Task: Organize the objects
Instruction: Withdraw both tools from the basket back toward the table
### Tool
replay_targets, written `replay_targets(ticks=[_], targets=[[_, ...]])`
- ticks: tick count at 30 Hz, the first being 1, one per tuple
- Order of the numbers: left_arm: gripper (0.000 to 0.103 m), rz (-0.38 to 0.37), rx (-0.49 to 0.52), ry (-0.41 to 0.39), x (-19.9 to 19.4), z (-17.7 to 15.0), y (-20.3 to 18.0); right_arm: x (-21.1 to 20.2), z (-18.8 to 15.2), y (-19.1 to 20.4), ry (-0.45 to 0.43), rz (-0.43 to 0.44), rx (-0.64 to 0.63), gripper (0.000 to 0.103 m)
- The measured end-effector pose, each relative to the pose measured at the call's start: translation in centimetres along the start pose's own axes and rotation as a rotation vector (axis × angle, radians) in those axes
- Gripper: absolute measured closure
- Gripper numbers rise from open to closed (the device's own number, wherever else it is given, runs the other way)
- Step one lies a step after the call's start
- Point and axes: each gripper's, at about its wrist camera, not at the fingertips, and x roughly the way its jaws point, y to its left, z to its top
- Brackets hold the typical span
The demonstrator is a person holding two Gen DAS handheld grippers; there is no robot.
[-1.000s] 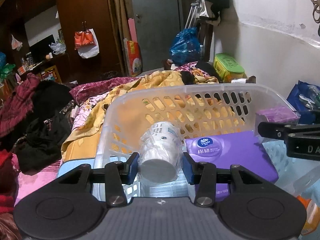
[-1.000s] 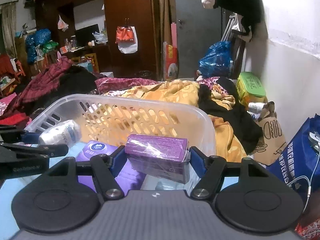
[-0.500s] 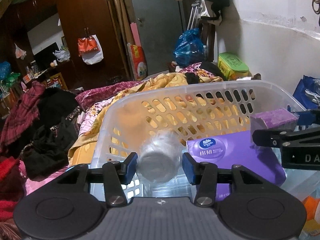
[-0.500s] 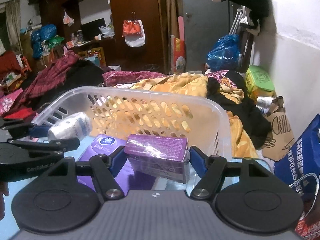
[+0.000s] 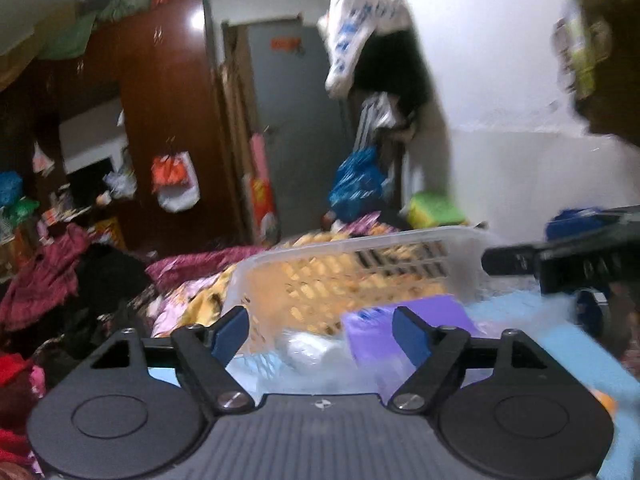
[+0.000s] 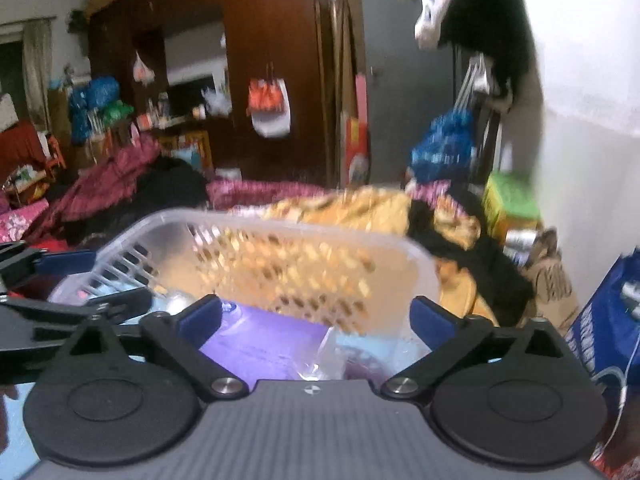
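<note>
A translucent white plastic basket (image 5: 360,252) (image 6: 280,236) stands in front of both grippers. Inside it lie a purple tissue pack (image 5: 404,320) (image 6: 264,344), a white paper roll (image 5: 308,350) and a smaller purple wrapped pack (image 6: 360,364). My left gripper (image 5: 320,332) is open and empty above the roll. My right gripper (image 6: 316,320) is open and empty above the small pack. The right gripper shows at the right of the left wrist view (image 5: 560,256). Both views are blurred.
A bed heaped with a yellow blanket (image 6: 360,208) and dark clothes (image 5: 108,276) lies beyond the basket. A white wall (image 5: 520,180) is on the right, with a green box (image 6: 508,196) and a blue bag (image 6: 608,316) beside it. A wardrobe (image 5: 160,120) stands behind.
Both grippers have opened and lifted. The white roll and the small purple pack have dropped into the basket.
</note>
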Motion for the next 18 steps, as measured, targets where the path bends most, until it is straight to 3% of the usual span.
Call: replay_targets(ticks=[5,9,13,18], targets=[[0.017,-0.061,-0.001,-0.07,-6.5,-5.6,-0.1,-5.8,-3.5,-0.9,-0.146,0.051,0.023,0.0],[0.017,-0.105,-0.003,-0.108,-10.2,-9.6,-1.4,-10.1,-10.4,-3.2,-0.22,0.152,0.09,0.0],[0.017,-0.148,0.022,-0.094,-10.0,-10.5,-3.5,-12.2,-17.5,-4.1,-0.241,0.167,0.11,0.0],[0.017,-0.212,-0.076,-0.115,-9.7,-11.7,-4.1,-11.7,-18.5,-4.1,-0.235,0.106,0.107,0.0]])
